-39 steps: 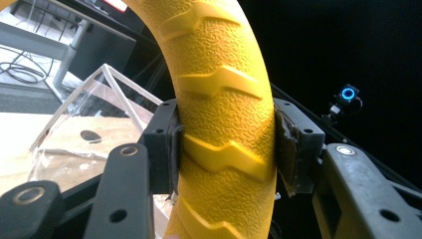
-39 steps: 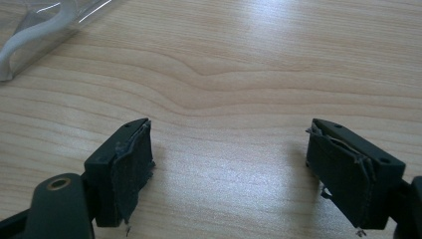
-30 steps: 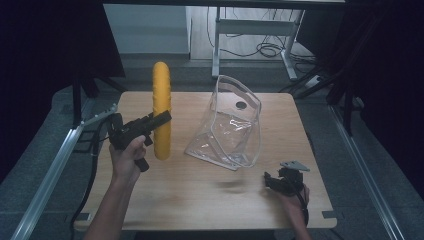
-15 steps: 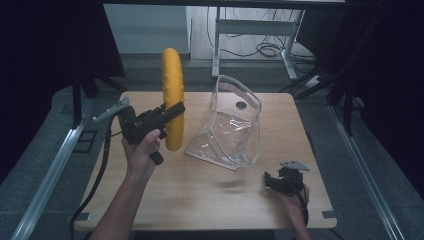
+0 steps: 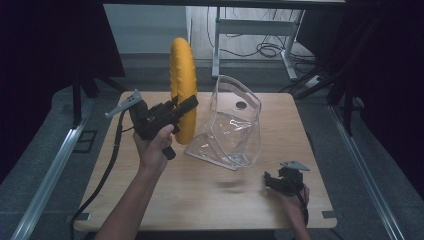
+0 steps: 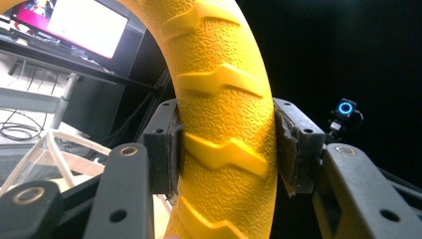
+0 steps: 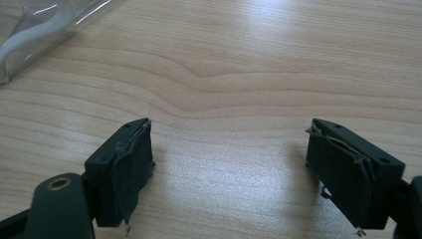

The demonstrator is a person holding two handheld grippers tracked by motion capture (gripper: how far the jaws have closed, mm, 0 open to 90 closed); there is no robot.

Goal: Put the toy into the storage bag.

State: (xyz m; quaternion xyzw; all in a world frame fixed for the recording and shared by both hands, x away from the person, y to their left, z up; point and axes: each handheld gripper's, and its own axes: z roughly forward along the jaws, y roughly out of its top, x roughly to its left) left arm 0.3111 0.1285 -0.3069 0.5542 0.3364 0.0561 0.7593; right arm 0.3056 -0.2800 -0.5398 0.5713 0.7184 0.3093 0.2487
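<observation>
A yellow ring with a tyre-like tread [image 5: 182, 87] stands on edge in the air above the left half of the table, and my left gripper [image 5: 186, 106] is shut on its lower part. The left gripper view has both pads pressed against the yellow ring [image 6: 224, 124] from either side. A clear plastic pouch [image 5: 231, 127] stands on the table just right of the ring, its mouth upward. My right gripper [image 5: 267, 180] rests low at the front right of the table; its jaws are open over bare wood in the right gripper view [image 7: 229, 174].
The wooden table [image 5: 210, 200] has dark floor and metal rails on both sides. A corner of the clear pouch [image 7: 45, 25] shows at the top left of the right gripper view. A desk frame and cables lie beyond the far edge.
My left gripper has lifted the yellow ring and carried it to the right, closer to the pouch. The right gripper has stayed where it was.
</observation>
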